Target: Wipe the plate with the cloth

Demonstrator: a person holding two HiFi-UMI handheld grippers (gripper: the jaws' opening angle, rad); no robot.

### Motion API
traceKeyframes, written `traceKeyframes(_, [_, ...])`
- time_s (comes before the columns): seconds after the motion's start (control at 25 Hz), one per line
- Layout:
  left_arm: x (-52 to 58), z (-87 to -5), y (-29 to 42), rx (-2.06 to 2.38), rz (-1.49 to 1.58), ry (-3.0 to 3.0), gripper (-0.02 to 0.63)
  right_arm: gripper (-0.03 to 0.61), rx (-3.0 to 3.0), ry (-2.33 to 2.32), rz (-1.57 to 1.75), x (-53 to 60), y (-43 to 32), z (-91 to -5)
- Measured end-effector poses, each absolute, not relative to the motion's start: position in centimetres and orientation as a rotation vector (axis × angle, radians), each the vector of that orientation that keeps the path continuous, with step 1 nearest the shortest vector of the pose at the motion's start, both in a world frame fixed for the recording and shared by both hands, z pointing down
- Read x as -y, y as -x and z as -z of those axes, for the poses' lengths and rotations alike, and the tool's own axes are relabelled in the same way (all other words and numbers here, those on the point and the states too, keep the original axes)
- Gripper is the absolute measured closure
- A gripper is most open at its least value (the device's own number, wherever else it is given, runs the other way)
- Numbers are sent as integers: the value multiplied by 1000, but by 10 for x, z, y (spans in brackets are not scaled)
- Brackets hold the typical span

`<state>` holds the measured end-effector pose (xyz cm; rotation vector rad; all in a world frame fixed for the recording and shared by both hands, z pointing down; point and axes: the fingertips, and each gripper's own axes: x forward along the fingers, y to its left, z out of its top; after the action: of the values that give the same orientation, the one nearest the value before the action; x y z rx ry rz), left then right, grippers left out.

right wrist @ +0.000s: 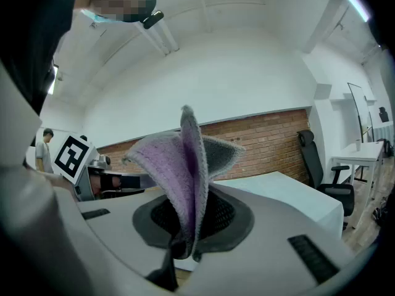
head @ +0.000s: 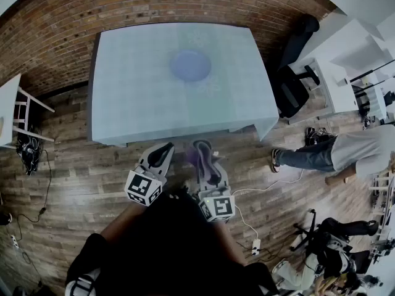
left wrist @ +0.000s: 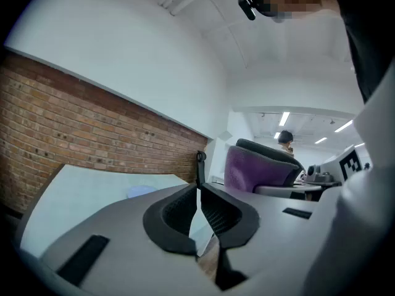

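A blue plate (head: 190,65) lies on the pale table (head: 136,97), towards its far side; in the left gripper view the plate (left wrist: 141,192) shows as a faint blue patch. Both grippers hover over the wooden floor, short of the table's near edge. My left gripper (head: 163,155) (left wrist: 199,209) is shut with nothing between its jaws. My right gripper (head: 203,152) (right wrist: 188,227) is shut on a purple-and-grey cloth (right wrist: 179,165), which stands up folded between the pads; in the head view the cloth (head: 199,158) shows as a purple patch, and in the left gripper view the cloth (left wrist: 256,168) sits at right.
A brick wall (head: 154,5) runs behind the table. A black office chair (head: 295,73) and white desk (head: 345,73) stand at the right. A person (head: 345,156) crouches on the floor at right. Cables and a power strip (head: 256,246) lie on the floor.
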<state>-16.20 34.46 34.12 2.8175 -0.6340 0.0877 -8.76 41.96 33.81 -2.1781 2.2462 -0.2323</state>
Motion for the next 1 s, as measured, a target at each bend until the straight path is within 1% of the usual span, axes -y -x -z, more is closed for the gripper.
traceKeyframes(0.52, [-342, -348, 173, 627, -89, -2798, 568, 518, -2241, 2193, 257, -416, 98, -344])
traceKeyframes(1.0, [-321, -359, 217, 637, -98, -2785, 569, 518, -2230, 2219, 254, -390, 126, -349])
